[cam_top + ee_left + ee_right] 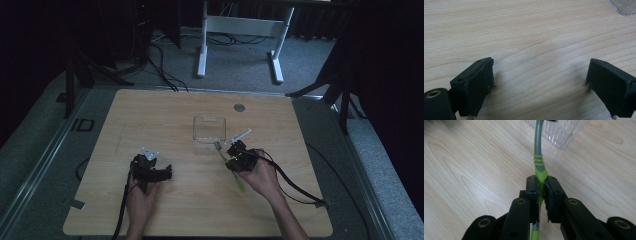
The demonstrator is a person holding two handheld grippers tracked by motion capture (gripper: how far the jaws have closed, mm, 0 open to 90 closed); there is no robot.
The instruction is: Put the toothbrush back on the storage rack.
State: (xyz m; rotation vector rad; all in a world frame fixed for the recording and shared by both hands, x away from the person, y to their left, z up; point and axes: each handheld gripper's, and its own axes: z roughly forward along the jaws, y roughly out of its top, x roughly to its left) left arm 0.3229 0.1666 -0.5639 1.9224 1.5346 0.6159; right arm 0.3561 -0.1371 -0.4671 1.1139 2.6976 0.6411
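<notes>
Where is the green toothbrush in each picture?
High view: the green toothbrush is right of centre, slanting on the table, held by the right gripper just below the clear plastic container.
Left gripper view: I can't spot the toothbrush here; just a corner of the container at top right.
Right gripper view: centre, clamped between the jaws, handle running up towards the container.
Shared landmark: the clear container.

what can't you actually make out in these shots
- Toothbrush head: cut off by the top edge in the right gripper view; in the high view too small and dark to read.
- Clear container: whether anything is inside cannot be told in the high view, and the edges of the gripper views crop it to a corner.
- Handle's rear end: hidden between the right claw and its arms.
- Left claw: open over bare table; its height above the wood is unclear.
</notes>
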